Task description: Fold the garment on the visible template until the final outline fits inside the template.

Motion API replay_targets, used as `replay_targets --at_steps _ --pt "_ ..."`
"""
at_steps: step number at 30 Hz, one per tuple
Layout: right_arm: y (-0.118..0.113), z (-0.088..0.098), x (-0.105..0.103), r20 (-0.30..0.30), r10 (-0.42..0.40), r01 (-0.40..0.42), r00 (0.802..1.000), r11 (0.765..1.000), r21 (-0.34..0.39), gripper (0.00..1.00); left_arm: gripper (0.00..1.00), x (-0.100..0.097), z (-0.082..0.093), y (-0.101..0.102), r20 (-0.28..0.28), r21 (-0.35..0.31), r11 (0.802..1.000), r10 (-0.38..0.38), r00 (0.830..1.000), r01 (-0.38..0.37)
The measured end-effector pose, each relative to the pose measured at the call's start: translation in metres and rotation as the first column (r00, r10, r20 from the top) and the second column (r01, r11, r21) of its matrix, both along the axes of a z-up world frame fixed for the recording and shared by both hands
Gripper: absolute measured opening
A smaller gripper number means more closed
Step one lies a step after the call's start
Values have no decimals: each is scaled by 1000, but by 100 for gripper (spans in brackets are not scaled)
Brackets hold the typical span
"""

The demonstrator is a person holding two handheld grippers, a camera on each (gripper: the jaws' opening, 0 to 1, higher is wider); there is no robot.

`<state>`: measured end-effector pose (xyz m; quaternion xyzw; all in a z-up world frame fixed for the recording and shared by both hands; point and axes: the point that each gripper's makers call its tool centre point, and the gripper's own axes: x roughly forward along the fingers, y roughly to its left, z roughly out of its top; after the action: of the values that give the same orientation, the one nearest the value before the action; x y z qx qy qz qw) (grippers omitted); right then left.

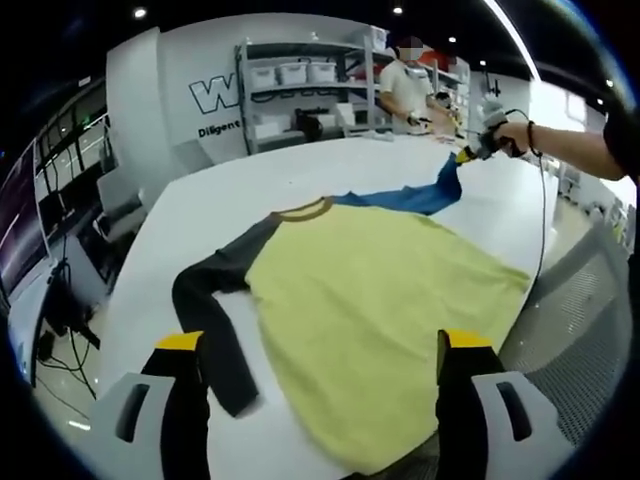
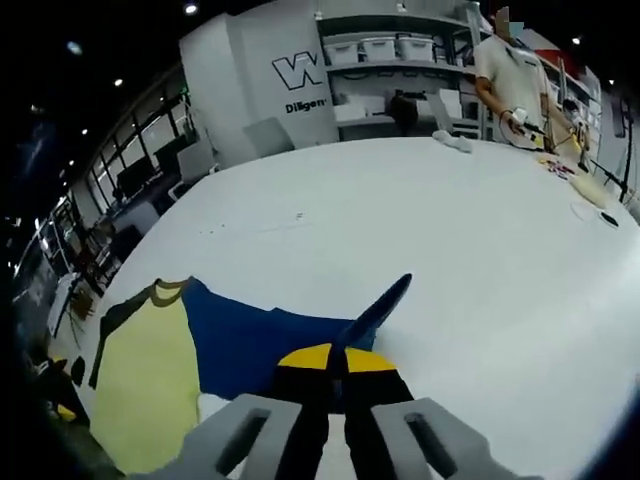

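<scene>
Yellow cloth makes up the body of the garment point(image 1: 370, 320), which lies spread on the white surface point(image 1: 200, 215) with a dark sleeve point(image 1: 215, 310) on one side and a blue sleeve point(image 1: 420, 195) on the other. The left gripper point(image 1: 325, 355) hovers with its jaws spread above the near hem, the shirt body lying between and beyond them. The right gripper point(image 2: 335, 362) is pressed together, pinching the blue sleeve and lifting its end off the surface. A person point(image 1: 405, 85) stands by shelves point(image 1: 300, 90) behind.
</scene>
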<state>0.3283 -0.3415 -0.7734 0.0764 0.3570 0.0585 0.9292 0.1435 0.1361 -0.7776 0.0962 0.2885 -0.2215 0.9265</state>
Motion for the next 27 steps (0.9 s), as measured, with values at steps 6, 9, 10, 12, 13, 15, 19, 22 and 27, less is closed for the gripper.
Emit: replay_targets --at_steps 6,9,10,12,13,15,19,22,27 --pt "32 12 2 18 69 -69 997 997 18 0 92 -2 -1 0 -18 -21 1000 8 1000 -8" --pt "44 15 2 23 102 -103 995 994 26 0 93 -3 -3 -2 -30 -11 1000 -1 1000 1" --pt "47 16 3 23 113 -114 993 993 33 0 93 -3 -3 -2 -32 -10 1000 -4 999 4" --pt "55 17 3 22 130 -131 991 991 37 0 93 -4 -3 -3 -35 -11 1000 -8 999 8" --pt "60 18 2 23 141 -142 990 989 37 0 93 -4 -4 -3 -38 -11 1000 -9 999 8" --pt "74 23 1 30 166 -167 986 985 43 0 93 -5 -4 -4 -43 -15 1000 -9 999 9" --pt "94 31 1 48 210 -212 977 976 53 0 93 -6 -5 -4 -53 -19 1000 -8 999 7" --pt "112 38 2 68 241 -245 968 968 57 0 94 -6 -5 -5 -51 -21 1000 -14 999 13" --pt "139 47 2 87 290 -297 953 953 68 0 93 -6 -3 -9 -43 -37 999 -27 999 25"
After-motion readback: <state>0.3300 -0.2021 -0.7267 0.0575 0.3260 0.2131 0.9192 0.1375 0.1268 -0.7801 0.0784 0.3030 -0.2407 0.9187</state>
